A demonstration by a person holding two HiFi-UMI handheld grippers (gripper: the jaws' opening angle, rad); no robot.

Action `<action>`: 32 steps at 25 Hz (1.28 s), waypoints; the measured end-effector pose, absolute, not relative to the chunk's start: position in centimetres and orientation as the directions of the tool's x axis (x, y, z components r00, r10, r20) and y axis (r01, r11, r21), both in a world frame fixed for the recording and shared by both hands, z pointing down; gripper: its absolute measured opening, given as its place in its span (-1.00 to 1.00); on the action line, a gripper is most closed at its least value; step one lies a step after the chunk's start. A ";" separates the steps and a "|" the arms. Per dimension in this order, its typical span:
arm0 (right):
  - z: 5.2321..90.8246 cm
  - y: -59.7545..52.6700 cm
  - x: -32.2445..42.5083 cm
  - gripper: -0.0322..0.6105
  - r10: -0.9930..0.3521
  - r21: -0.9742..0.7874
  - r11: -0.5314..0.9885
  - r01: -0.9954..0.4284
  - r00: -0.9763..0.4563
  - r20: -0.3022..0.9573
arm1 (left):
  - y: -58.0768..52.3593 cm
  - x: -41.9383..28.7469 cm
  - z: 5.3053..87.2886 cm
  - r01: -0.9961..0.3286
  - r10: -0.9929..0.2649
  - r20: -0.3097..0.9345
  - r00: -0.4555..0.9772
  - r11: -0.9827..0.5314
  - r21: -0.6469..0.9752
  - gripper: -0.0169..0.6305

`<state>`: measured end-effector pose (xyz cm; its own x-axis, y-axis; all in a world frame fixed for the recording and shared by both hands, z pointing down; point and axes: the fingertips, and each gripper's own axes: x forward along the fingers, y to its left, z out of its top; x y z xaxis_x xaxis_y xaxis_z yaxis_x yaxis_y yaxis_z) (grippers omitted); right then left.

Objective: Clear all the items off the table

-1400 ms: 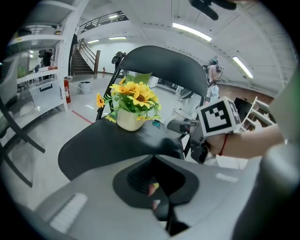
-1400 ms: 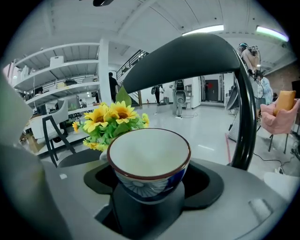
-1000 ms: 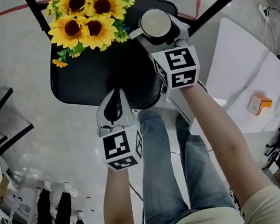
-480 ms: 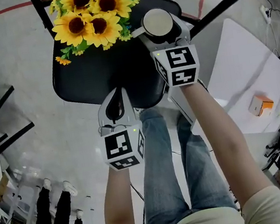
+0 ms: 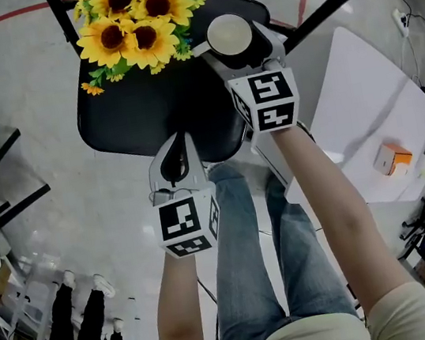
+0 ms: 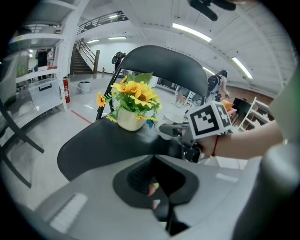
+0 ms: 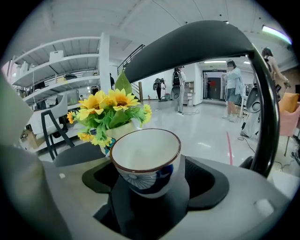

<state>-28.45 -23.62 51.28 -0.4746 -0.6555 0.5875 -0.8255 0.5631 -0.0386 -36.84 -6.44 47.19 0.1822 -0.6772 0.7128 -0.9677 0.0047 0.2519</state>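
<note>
A white cup [image 5: 230, 36] with a brown rim and blue pattern sits between the jaws of my right gripper [image 5: 237, 46], low over the black chair seat [image 5: 147, 111]. The jaws are opening, and the pads still seem to press on the cup [image 7: 145, 157], which is slightly tilted. Just left of it on the seat stands a pot of sunflowers [image 5: 131, 22]. My left gripper [image 5: 174, 154] hovers at the seat's near edge, shut with nothing in it. In the left gripper view the flower pot [image 6: 130, 119] and the cup [image 6: 169, 130] stand side by side.
The chair's black backrest [image 7: 197, 42] arches over the cup at the far side. A white table [image 5: 369, 100] with a small orange box [image 5: 393, 157] stands to the right. A person's legs in jeans [image 5: 247, 264] are below. The floor is grey concrete.
My right gripper and the cup have shifted slightly left, closer to the sunflowers. The left gripper has stayed in place.
</note>
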 end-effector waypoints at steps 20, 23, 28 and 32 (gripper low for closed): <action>48.0 -19.1 -25.1 -0.09 -0.639 -0.063 0.585 -0.809 -0.507 0.579 | -4.9 -33.7 44.8 -0.969 -0.696 0.698 0.166 0.017 0.247 -0.92; 46.9 -18.1 -24.3 -0.33 -0.643 -0.102 0.576 -0.811 -0.526 0.557 | -5.0 -32.9 44.4 -0.969 -0.700 0.694 0.167 0.012 0.245 -0.92; 45.6 -16.1 -22.8 -0.72 -0.626 -0.163 0.580 -0.798 -0.565 0.538 | -5.1 -31.2 43.9 -0.970 -0.707 0.686 0.173 -0.001 0.244 -0.92; 44.9 -14.7 -21.0 -0.88 -0.632 -0.167 0.576 -0.800 -0.565 0.529 | -5.0 -29.7 43.7 -0.969 -0.708 0.683 0.179 -0.008 0.247 -0.92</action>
<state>-20.97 -14.68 44.86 -0.5654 -0.6325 0.5295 -0.8003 0.5759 -0.1666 -29.67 -5.04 43.67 0.1795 -0.7082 0.6828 -0.9691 -0.0079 0.2465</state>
